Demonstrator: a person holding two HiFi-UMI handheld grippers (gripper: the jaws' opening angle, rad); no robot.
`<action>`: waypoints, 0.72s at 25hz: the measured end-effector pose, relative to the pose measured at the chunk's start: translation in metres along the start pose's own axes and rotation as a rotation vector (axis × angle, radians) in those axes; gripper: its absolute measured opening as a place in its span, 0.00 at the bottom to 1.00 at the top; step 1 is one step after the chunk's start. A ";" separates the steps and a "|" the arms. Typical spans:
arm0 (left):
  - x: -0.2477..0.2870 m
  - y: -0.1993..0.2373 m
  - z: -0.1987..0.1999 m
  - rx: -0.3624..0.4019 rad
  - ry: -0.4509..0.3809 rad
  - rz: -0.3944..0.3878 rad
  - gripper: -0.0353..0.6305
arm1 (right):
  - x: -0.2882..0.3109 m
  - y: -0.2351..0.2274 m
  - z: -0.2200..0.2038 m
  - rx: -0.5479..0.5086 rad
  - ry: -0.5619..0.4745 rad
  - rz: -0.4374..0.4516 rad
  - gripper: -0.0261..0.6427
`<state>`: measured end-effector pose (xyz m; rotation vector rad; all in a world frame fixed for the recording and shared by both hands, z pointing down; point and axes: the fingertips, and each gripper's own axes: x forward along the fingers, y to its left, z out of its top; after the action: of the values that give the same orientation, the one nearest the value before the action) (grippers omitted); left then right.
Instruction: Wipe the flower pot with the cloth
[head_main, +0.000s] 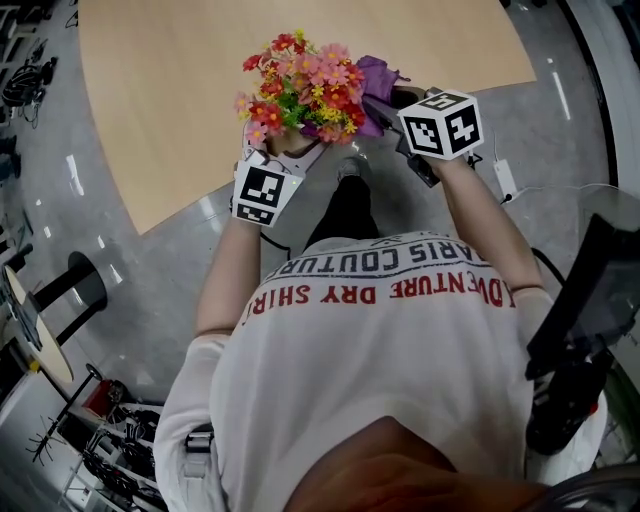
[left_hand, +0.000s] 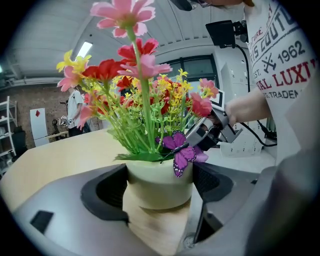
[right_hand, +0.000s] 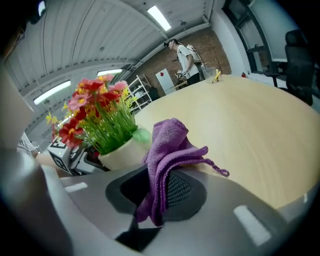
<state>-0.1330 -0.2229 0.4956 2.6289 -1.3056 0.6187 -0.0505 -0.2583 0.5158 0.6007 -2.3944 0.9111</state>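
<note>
A cream flower pot (left_hand: 159, 187) full of red, pink and yellow artificial flowers (head_main: 300, 90) stands on the wooden table (head_main: 170, 90) near its front edge. A purple butterfly (left_hand: 181, 150) is pinned at the pot's rim. My left gripper (left_hand: 159, 192) has its jaws closed against both sides of the pot. My right gripper (right_hand: 155, 187) is shut on a purple cloth (right_hand: 165, 150), which bunches up and hangs out of its jaws. It hovers just right of the pot (right_hand: 122, 152), close to the rim. In the head view the cloth (head_main: 380, 78) sits against the flowers' right side.
The table's curved edge runs just under both grippers, with grey floor below. A white power strip (head_main: 505, 180) lies on the floor at right, a black stool (head_main: 85, 280) at left, and dark equipment (head_main: 580, 320) by my right elbow. A person (right_hand: 186, 57) stands far behind the table.
</note>
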 end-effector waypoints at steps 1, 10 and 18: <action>0.000 0.000 0.000 0.001 0.001 -0.003 0.68 | 0.001 -0.001 -0.002 -0.014 0.018 -0.017 0.12; -0.022 -0.012 0.008 -0.016 0.007 0.035 0.68 | -0.031 0.021 -0.008 -0.002 -0.017 -0.033 0.12; -0.020 -0.008 0.006 -0.142 -0.043 0.291 0.69 | -0.073 0.014 -0.028 0.032 -0.114 -0.033 0.12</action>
<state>-0.1353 -0.2052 0.4828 2.3725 -1.6950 0.4873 0.0067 -0.2132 0.4844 0.7200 -2.4669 0.9248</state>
